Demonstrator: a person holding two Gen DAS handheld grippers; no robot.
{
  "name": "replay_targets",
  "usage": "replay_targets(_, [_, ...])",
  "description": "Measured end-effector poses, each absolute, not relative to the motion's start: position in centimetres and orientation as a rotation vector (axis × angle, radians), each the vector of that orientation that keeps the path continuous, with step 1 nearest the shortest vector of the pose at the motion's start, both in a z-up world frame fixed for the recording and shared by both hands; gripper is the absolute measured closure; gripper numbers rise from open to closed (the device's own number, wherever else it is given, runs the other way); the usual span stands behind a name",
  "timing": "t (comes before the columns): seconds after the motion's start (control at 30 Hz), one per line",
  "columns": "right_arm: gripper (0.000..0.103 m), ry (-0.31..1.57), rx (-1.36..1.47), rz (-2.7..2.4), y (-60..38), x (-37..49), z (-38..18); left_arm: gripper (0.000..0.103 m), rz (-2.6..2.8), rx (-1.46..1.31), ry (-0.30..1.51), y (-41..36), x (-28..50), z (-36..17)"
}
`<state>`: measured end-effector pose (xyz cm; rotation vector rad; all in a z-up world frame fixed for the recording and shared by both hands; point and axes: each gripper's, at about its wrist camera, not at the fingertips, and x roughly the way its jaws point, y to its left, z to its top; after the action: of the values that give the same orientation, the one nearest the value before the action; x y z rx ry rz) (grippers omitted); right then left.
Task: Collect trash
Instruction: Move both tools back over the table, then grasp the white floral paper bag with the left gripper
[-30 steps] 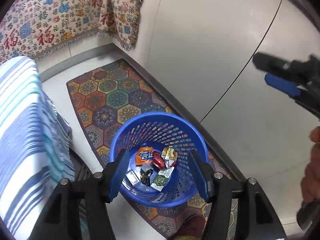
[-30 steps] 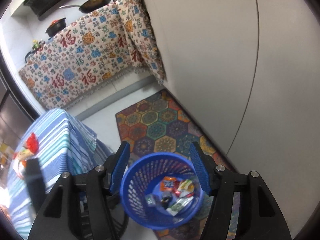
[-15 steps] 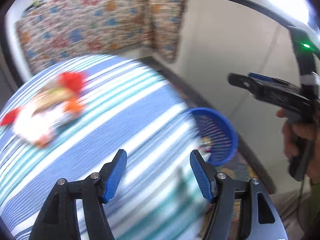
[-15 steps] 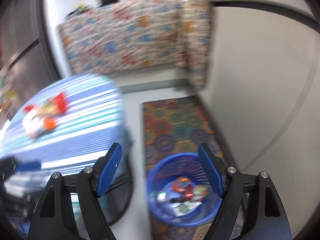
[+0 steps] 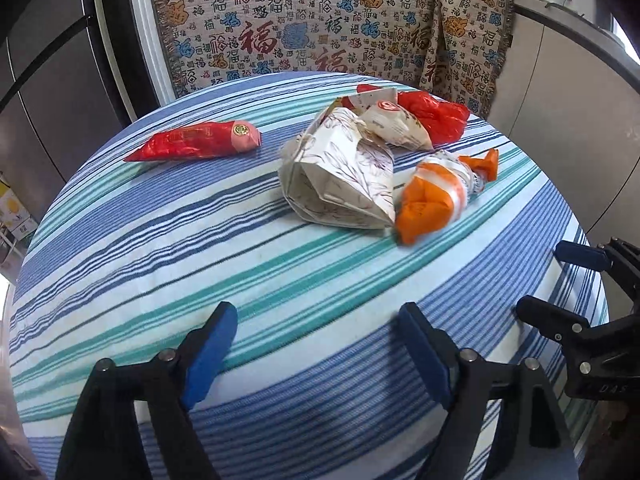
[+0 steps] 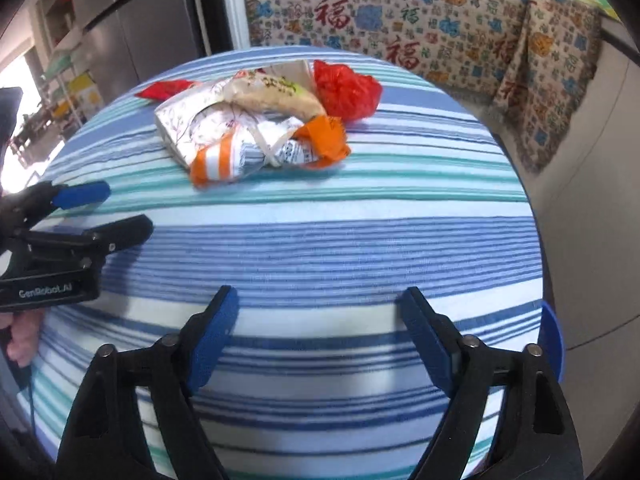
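Trash lies on a round table with a blue striped cloth (image 5: 280, 280). A red wrapper (image 5: 196, 145) lies at the far left. A white paper bag (image 5: 340, 184), an orange-and-white wrapper (image 5: 436, 196), a beige packet (image 5: 396, 124) and a red plastic bag (image 5: 436, 114) form a pile at the far right. The pile also shows in the right wrist view, with the orange-and-white wrapper (image 6: 256, 152) nearest. My left gripper (image 5: 316, 352) is open and empty over the near table edge. My right gripper (image 6: 316, 340) is open and empty beside it.
The rim of a blue basket (image 6: 554, 340) shows past the table's right edge. A patterned cloth (image 5: 320, 20) hangs over the counter behind. A dark fridge (image 6: 132, 28) stands at the back left. White cabinets (image 5: 560, 100) stand on the right.
Both grippers have swung up from above the blue basket on the floor to the table top. The trash pile has come into view.
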<state>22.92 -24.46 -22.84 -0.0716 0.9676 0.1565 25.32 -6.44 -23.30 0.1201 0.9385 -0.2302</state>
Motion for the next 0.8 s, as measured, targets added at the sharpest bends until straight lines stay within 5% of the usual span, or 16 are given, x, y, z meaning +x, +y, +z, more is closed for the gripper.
replay_targets(0.13, [0.004, 0.967, -0.031, 0.092, -24.8, 24.5, -23.3, 0.000, -0.249, 0.128, 0.938, -5.4, 26.7, -23.7])
replay_targets(0.8, [0.000, 0.954, -0.033, 0.091, -24.6, 26.2, -23.5, 0.002, -0.457, 0.022, 0.896, -5.2, 33.2, -19.2])
